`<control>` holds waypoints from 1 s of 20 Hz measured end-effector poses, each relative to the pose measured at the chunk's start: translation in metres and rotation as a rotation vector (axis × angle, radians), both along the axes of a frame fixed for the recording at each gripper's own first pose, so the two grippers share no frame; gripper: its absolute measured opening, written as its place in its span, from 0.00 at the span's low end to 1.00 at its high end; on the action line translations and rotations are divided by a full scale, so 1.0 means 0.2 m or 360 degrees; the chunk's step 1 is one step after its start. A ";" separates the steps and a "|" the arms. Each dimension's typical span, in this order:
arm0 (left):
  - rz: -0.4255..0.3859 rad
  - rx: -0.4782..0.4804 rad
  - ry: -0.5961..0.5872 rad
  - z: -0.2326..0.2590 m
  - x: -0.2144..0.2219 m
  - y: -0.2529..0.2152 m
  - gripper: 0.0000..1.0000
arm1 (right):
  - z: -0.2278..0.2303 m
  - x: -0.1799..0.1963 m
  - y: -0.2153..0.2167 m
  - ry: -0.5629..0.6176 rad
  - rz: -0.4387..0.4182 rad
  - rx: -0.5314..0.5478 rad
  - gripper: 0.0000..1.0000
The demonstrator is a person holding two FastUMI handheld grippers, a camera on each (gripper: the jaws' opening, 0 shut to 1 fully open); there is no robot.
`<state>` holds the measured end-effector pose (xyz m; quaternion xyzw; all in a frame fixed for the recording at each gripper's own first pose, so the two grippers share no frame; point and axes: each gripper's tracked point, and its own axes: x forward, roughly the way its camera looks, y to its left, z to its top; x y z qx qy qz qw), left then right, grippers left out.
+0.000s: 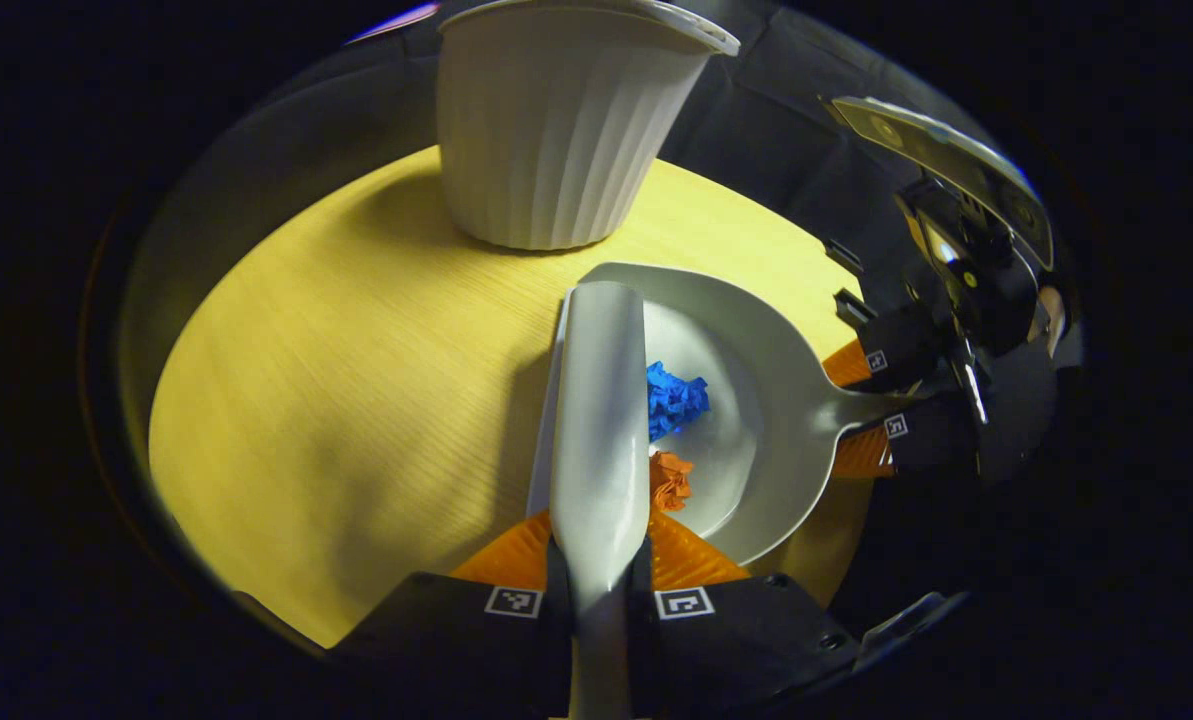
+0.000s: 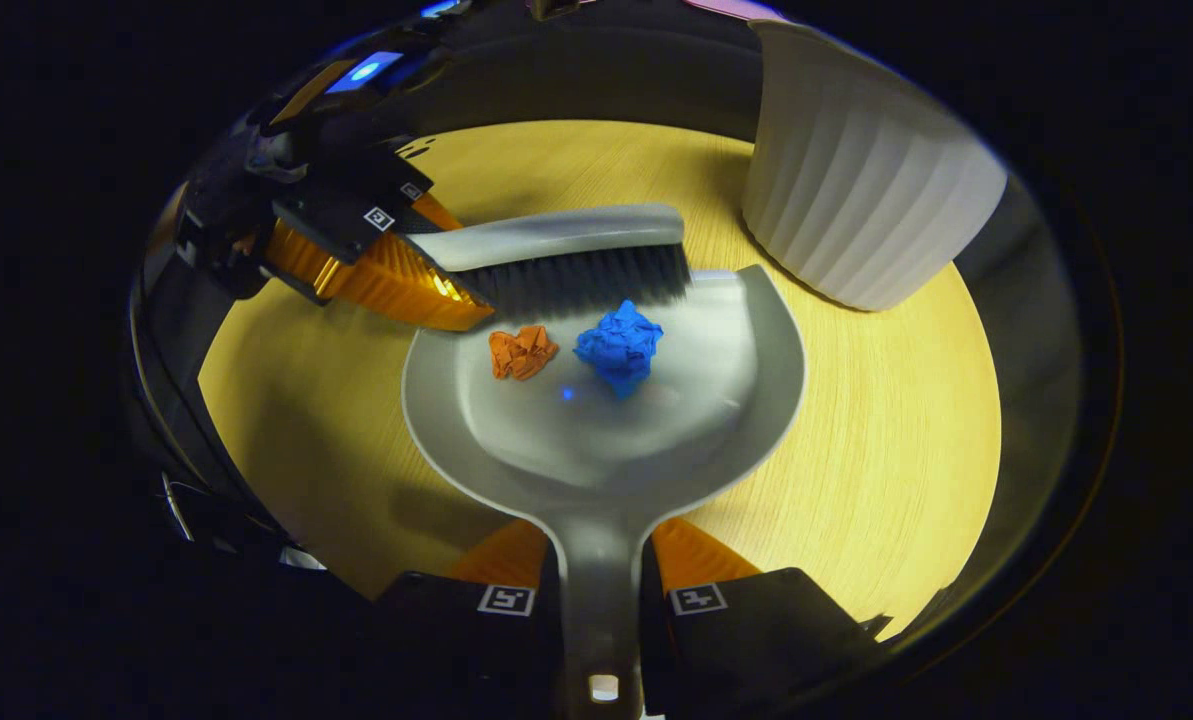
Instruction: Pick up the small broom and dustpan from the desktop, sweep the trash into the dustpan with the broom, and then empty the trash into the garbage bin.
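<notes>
Both paper wads (image 2: 618, 345) sit in our dustpan (image 2: 596, 440), right tool (image 2: 596, 590) clamping its handle; left tool (image 1: 598, 590) grips broom (image 1: 598, 420). Bin (image 2: 861, 200) lies just beyond the pan's far-right rim.

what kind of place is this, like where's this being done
Probably a staged tabletop in a dark recording booth: a pale wooden desktop, a white ribbed garbage bin standing on it, and a dustpan holding crumpled paper, black cloth behind.

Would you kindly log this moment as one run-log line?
left gripper: shut on broom | right gripper: shut on dustpan | blue wad, orange wad: in pan | bin: beside
</notes>
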<state>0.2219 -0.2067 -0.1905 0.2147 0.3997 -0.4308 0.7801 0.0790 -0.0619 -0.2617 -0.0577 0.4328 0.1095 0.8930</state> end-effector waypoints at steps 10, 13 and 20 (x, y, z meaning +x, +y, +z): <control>0.0474 -0.0190 -0.0269 0.12 -0.14 0.33 0.27 | 0.05 -0.04 -0.01 -0.0127 -0.0063 -0.0040 0.34; 0.0556 -0.0205 -0.0328 0.16 -0.24 0.45 0.27 | 0.05 -0.04 0.00 -0.0176 -0.0109 -0.0007 0.34; 0.0751 -0.0299 -0.0330 0.10 -0.50 0.67 0.27 | 0.03 -0.06 0.04 -0.0285 -0.0256 0.0052 0.34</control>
